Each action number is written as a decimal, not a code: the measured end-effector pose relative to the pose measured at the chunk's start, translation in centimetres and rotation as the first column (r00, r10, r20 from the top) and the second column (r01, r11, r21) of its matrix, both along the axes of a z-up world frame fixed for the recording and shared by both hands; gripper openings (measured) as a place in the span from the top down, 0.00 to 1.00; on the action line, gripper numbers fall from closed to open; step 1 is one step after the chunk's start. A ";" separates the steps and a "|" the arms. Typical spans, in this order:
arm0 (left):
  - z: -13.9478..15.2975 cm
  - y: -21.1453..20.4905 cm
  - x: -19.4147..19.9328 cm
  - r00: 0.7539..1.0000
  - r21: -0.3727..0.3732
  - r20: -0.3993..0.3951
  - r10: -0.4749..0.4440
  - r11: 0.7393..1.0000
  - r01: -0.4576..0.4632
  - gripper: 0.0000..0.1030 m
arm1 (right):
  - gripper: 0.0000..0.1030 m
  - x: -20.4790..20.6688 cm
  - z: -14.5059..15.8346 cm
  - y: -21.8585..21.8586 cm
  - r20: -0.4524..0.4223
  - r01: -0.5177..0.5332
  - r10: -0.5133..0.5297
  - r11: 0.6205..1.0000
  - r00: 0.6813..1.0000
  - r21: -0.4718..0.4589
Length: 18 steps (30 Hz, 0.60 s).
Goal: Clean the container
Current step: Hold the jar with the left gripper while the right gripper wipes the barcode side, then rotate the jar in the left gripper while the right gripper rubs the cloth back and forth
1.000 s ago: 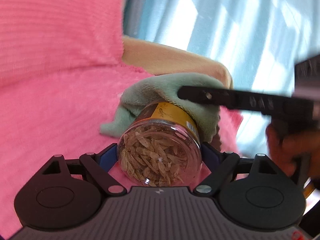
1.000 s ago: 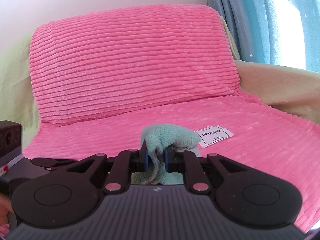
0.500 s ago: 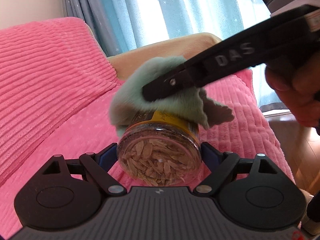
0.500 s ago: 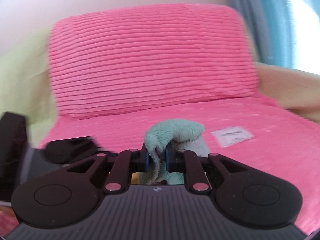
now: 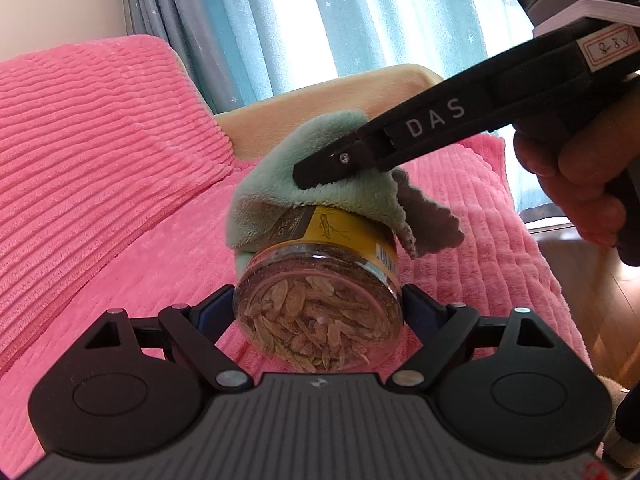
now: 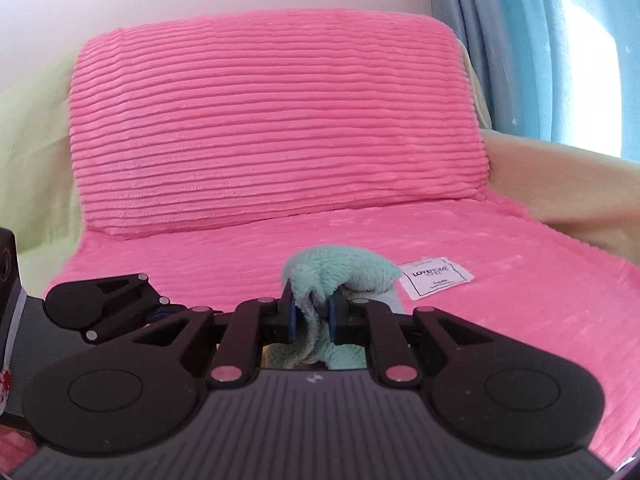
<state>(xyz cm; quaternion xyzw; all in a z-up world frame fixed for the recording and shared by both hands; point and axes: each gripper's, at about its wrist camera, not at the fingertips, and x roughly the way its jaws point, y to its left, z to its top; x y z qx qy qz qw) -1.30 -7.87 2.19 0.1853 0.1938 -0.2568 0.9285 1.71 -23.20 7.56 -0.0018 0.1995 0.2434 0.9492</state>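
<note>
Hidden parts: the jar (image 5: pixel 318 312) shows only its clear base and part of its side; its far end lies under the cloth (image 5: pixel 320 196), so no lid can be made out. The label (image 5: pixel 344 232) is partly covered and its print is too small to read. In the right wrist view the jar is almost wholly hidden behind the right gripper (image 6: pixel 311 316); only a yellow sliver shows below the cloth (image 6: pixel 340 276).

Jar: clear plastic or glass, lying roughly on its side, base toward the left camera, filled with pale dried flakes. A yellow and dark label wraps its side. It is held in the air above the pink cover (image 5: pixel 100 184) of a sofa.

Left gripper (image 5: pixel 318 316): its 2 blue-padded fingers (image 5: pixel 216 312) stand wide apart and clamp the jar's sides near the base.

Right gripper: its 2 fingers are nearly together, pinching a fold of the mint-green cloth. It reaches in from the upper right, pressing the cloth onto the jar's upper side. A hand (image 5: pixel 572 184) grips its handle at the right edge.

Background: blue curtain (image 5: pixel 320 24); a white tag (image 6: pixel 436 276) lies on the cover.
</note>
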 end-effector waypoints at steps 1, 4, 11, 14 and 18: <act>0.1 0.2 0.1 1.000 -0.010 -0.009 0.003 1.000 -0.003 0.15 | 0.89 0.0 0.0 0.0 0.000 -0.001 0.001 1.000 1.000 0.001; 0.4 1.1 0.8 0.999 -0.064 -0.053 0.013 0.998 -0.016 0.15 | 0.89 -0.1 0.0 0.0 -0.006 0.000 0.000 1.000 1.000 0.010; 0.4 4.7 3.3 0.968 -0.345 -0.249 0.001 0.934 -0.090 0.14 | 0.89 0.0 0.0 -0.3 -0.024 0.005 -0.004 0.999 1.000 0.033; 0.3 6.0 4.1 0.955 -0.424 -0.297 -0.009 0.897 -0.123 0.14 | 0.89 -0.1 0.1 -0.2 -0.023 0.002 -0.002 1.000 1.000 0.031; -0.3 6.9 5.0 0.937 -0.492 -0.348 -0.027 0.857 -0.157 0.14 | 0.89 0.0 0.1 -0.4 -0.024 0.014 -0.013 0.999 1.000 0.033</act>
